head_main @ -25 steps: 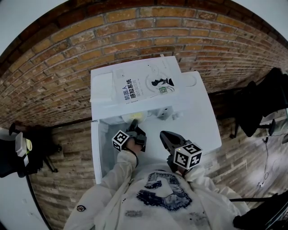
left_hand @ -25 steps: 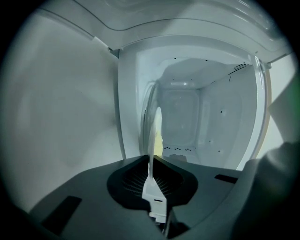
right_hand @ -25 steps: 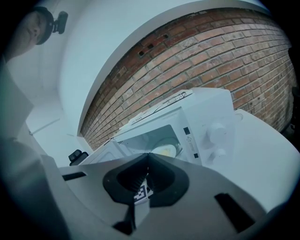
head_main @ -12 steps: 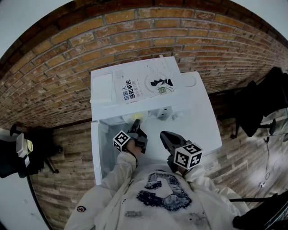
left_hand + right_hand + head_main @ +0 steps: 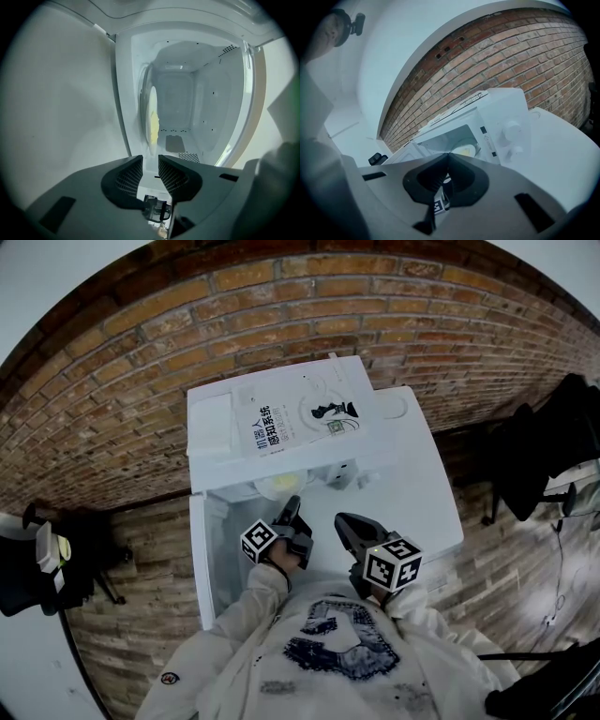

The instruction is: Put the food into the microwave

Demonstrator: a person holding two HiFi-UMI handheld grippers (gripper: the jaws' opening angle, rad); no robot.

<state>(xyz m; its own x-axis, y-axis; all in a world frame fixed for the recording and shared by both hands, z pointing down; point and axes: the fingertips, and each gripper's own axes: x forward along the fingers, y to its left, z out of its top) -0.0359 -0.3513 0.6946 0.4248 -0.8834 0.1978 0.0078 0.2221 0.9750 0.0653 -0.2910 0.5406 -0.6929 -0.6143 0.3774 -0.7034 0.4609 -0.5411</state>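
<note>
A white microwave point(image 5: 220, 423) stands on the white table point(image 5: 422, 512) with its door point(image 5: 214, 554) swung open to the left. Inside it rests a plate of yellow food point(image 5: 279, 486), also seen in the left gripper view point(image 5: 153, 117) and the right gripper view point(image 5: 464, 151). My left gripper point(image 5: 292, 514) hovers just outside the opening; its jaws have just been opening and now stand apart with nothing between them point(image 5: 150, 169). The right gripper point(image 5: 348, 526) is shut and empty point(image 5: 449, 157), held over the table in front of the control panel point(image 5: 508, 133).
A book point(image 5: 305, 413) lies on top of the microwave. A brick wall point(image 5: 281, 306) stands behind it. The open door juts out at the left of the table. A dark chair point(image 5: 548, 451) stands to the right and dark equipment point(image 5: 42, 563) to the left.
The left gripper has drawn back out of the microwave toward the person, leaving the plate of food inside. The right gripper has stayed still.
</note>
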